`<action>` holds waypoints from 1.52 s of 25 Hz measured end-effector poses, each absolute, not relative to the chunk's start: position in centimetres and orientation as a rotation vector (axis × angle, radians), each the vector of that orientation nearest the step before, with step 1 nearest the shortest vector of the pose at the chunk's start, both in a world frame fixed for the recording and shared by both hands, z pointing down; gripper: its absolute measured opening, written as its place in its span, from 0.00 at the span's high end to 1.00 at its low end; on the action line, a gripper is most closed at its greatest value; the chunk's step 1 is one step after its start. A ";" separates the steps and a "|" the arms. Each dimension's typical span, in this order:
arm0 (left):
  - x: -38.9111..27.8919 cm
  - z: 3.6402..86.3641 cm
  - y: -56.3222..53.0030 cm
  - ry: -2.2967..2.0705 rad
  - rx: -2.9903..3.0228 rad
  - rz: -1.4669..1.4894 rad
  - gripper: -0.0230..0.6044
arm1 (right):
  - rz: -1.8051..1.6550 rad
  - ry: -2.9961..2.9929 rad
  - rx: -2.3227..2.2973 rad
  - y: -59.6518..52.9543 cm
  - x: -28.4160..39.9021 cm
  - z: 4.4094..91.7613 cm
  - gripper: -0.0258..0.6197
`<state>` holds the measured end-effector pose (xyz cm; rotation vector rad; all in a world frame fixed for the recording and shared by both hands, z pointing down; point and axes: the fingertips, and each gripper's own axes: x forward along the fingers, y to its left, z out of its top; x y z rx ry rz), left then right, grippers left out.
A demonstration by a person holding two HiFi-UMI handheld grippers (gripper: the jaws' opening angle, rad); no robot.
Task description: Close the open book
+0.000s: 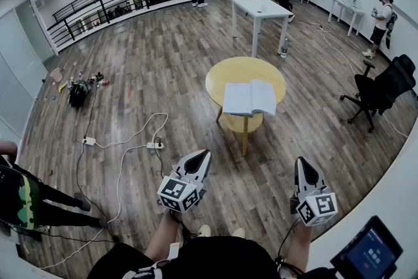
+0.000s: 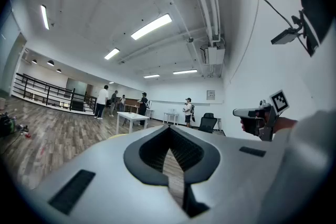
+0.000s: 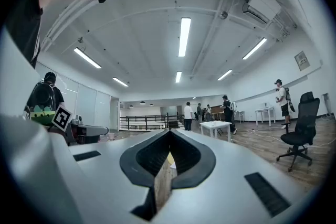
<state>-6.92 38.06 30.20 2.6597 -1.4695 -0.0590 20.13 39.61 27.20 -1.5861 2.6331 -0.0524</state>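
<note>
Your book [image 1: 249, 98] was white, the table [image 1: 225, 75] yellow, the floor [image 1: 163, 68] brown planks, the chair [image 1: 385, 88] black; your left gripper [image 1: 205, 153] and right gripper [image 1: 302, 161] were grey, their cubes [image 1: 177, 193] marked in black-and-white squares.

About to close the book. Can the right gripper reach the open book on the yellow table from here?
Probably not yet: the right gripper, jaws shut, is far short of the open book, which lies on the round table well ahead. Only wooden floor lies between.
</note>
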 end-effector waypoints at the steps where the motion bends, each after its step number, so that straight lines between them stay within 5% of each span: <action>1: -6.7 30.3 38.1 -1.466 2.662 -0.058 0.97 | -0.053 2.630 -1.588 39.7 20.3 27.3 0.96; 23: -0.7 29.9 35.0 -1.472 2.689 -0.035 0.97 | -0.133 2.669 -1.608 37.0 25.2 30.0 0.96; 38: -4.0 32.4 23.4 -1.508 2.655 -0.031 0.97 | -0.156 2.704 -1.592 24.9 22.4 32.5 0.96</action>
